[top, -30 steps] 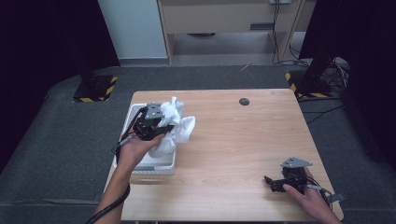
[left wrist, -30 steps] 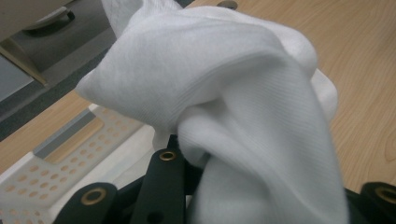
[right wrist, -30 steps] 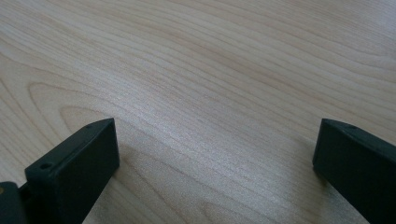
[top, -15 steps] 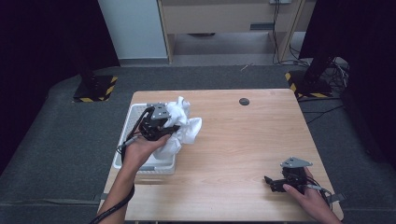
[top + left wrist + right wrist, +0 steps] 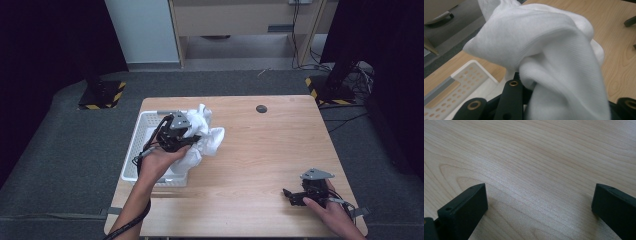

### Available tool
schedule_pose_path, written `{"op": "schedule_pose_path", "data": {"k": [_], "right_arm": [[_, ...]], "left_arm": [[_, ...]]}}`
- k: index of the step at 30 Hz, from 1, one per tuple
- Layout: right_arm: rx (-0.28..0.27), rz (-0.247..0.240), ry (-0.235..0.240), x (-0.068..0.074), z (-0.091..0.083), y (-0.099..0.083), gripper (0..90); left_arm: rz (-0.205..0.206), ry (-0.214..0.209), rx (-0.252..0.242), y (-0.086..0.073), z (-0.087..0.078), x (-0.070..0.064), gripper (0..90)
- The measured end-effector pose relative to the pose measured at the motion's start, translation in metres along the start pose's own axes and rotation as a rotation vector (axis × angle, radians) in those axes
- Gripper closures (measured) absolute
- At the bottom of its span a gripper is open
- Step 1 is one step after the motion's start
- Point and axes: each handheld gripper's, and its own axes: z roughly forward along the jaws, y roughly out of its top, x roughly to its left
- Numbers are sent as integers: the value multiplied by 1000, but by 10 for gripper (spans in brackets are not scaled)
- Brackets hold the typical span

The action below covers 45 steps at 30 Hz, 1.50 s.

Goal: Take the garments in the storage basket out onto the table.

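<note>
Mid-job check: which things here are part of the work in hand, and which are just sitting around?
In the job:
white cloth, gripped by the left gripper
white perforated basket, under and beside it

Lying about:
small dark round thing on the wooden table
right gripper, open, resting idle

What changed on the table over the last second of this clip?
The left claw, shut on the white cloth, carried it up and rightward, out of the white basket toward the table's middle. The right claw stayed open, resting on the wooden table at the near right; the basket did not move.
</note>
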Motion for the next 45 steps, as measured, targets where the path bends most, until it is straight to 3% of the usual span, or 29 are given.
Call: {"op": "schedule_pose_path", "data": {"k": [10, 21, 45], "right_arm": [[1, 1, 1, 0, 0, 0, 5], [1, -2, 2, 0, 0, 0, 5], [2, -4, 5, 0, 0, 0, 5]], "left_arm": [[3, -23, 0, 5, 6, -9, 732], [36, -58, 4, 18, 17, -27, 732], [48, -123, 21, 16, 49, -50, 731]]}}
